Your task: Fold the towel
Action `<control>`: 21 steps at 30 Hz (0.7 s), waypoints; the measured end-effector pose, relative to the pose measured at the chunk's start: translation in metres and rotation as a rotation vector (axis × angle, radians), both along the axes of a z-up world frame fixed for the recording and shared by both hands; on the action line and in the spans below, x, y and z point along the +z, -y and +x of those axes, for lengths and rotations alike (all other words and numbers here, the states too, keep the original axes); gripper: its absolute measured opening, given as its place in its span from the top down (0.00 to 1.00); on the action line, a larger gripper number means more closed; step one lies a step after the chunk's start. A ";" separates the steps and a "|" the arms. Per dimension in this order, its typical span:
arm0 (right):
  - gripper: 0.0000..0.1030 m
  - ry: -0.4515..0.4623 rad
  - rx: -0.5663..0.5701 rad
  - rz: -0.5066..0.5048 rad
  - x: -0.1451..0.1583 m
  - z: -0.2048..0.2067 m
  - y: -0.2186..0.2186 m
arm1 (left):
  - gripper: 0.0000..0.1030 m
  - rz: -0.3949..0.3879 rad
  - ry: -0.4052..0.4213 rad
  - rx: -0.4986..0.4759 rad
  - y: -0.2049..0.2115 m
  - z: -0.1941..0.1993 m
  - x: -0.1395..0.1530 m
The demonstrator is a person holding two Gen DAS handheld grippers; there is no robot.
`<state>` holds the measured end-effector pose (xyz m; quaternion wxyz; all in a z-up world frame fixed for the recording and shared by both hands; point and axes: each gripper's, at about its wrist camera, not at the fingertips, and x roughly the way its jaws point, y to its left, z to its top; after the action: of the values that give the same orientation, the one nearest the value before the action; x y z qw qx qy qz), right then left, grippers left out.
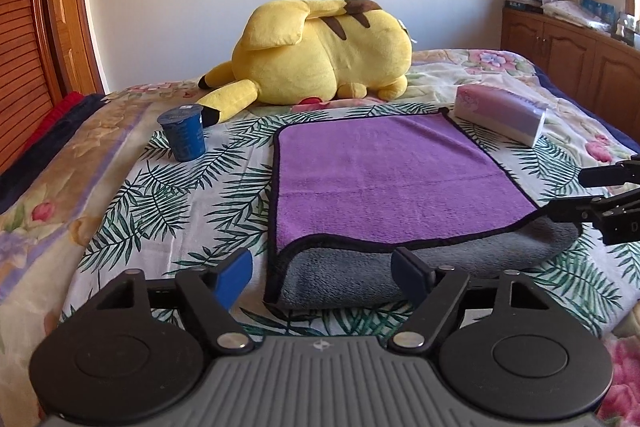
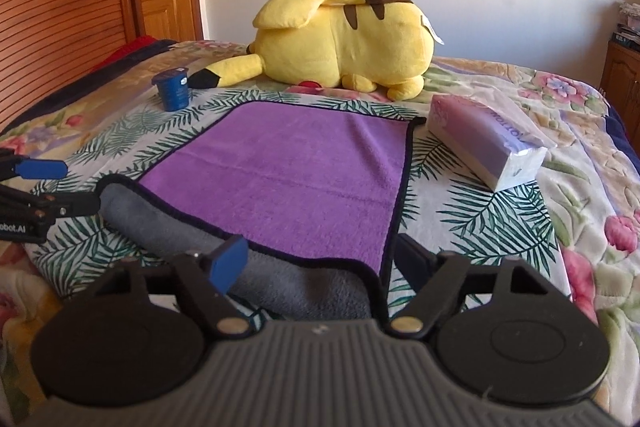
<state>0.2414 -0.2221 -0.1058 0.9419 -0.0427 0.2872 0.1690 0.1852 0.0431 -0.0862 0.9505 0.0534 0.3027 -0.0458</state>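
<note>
Two hand-held grippers hover at the towel's near edge on the bed. The left hand-held gripper is spread wide, the folded-back grey corner lying between its fingers. The right hand-held gripper also gapes, the opposite near corner between its fingers, gripping nothing.
</note>
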 end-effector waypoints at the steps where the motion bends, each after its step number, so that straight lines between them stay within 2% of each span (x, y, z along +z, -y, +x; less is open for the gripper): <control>1: 0.26 -0.004 -0.001 -0.001 -0.001 0.002 0.000 | 0.44 -0.001 -0.001 0.001 -0.001 0.002 -0.001; 6: 0.29 -0.029 -0.001 0.011 -0.004 0.012 0.003 | 0.45 0.002 -0.006 0.013 -0.007 0.014 -0.006; 9: 0.35 -0.052 0.010 0.031 -0.006 0.017 0.005 | 0.45 0.008 -0.006 0.017 -0.008 0.020 -0.009; 13: 0.37 -0.082 0.015 0.015 -0.012 0.023 0.004 | 0.45 0.010 -0.013 0.019 -0.011 0.028 -0.013; 21: 0.37 -0.125 0.019 0.002 -0.018 0.031 0.005 | 0.65 -0.007 -0.053 0.015 -0.018 0.039 -0.021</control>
<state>0.2722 -0.2273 -0.1243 0.9204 -0.0340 0.3451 0.1806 0.2243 0.0612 -0.1076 0.9427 0.0466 0.3279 -0.0412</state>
